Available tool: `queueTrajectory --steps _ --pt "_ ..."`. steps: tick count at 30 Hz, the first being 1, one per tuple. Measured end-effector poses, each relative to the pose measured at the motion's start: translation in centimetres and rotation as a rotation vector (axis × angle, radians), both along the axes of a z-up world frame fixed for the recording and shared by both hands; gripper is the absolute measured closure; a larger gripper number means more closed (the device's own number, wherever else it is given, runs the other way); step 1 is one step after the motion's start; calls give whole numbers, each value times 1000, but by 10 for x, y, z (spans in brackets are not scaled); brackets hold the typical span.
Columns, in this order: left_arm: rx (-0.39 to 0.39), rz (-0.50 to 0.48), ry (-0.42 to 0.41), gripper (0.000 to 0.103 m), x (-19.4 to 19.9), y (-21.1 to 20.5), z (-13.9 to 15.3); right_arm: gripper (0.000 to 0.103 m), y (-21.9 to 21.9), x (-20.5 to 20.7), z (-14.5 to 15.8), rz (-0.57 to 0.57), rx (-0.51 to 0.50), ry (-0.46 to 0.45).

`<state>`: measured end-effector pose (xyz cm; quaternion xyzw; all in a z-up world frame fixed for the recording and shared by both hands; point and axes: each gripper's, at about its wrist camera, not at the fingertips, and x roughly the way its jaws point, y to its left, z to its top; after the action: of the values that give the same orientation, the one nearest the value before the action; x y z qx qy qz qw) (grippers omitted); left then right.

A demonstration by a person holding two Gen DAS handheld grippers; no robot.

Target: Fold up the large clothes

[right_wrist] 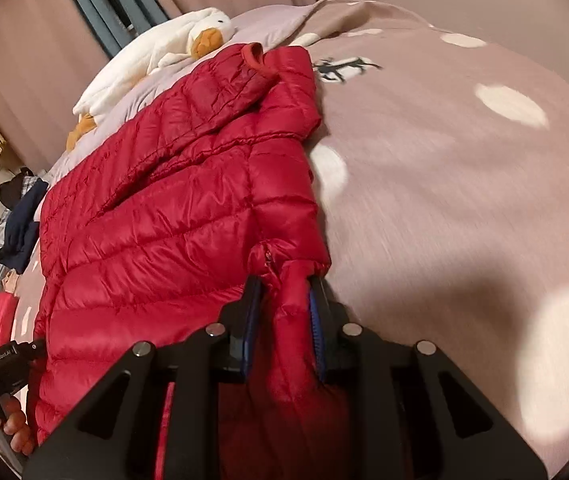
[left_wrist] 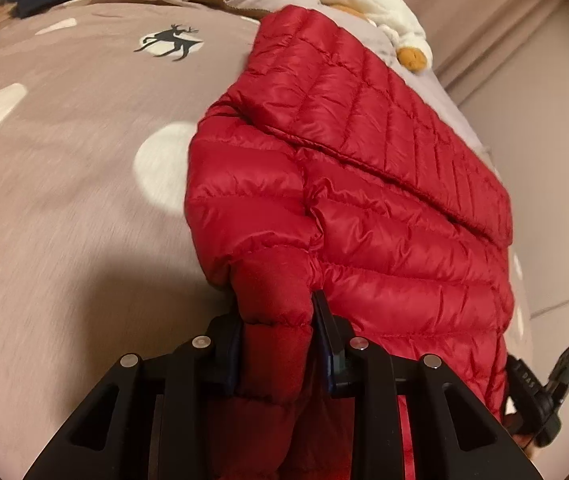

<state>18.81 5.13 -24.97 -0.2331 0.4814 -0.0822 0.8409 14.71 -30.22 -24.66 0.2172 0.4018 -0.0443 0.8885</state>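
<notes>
My left gripper [left_wrist: 276, 340] pinches one near corner of the red puffer jacket [left_wrist: 364, 208], spread on the bed's dotted duvet [left_wrist: 64, 200]; my right gripper [right_wrist: 284, 328] pinches the other corner, probably to fold evenly.
</notes>
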Motion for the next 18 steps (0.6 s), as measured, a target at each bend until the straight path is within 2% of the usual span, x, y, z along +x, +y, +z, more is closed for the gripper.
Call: queueTrajectory --steps 4,7,9,11,13,15,16,18 --pt "-34 43 -42 74 8 6 -4 79 -15 31 -5 -9 55 -12" --pt "37 42 -76 73 -9 0 2 79 -18 26 -5 -23 80 -44" --pt "112 53 -92 69 -21 -3 9 77 -24 13 -5 -39 135 -79" --pt "143 76 -99 64 -31 1 15 74 -29 3 -4 -56 173 -96" --pt "137 114 -109 63 -46 16 23 63 -29 -8 3 -59 151 -95" --pt "136 169 -128 62 -65 31 31 35 -25 -22 17 -73 56 -89" --pt "127 200 -148 61 -77 40 35 32 -25 -30 23 -87 17 -91" --pt "108 262 -167 49 -88 52 41 32 -29 -48 36 -112 -8 -110"
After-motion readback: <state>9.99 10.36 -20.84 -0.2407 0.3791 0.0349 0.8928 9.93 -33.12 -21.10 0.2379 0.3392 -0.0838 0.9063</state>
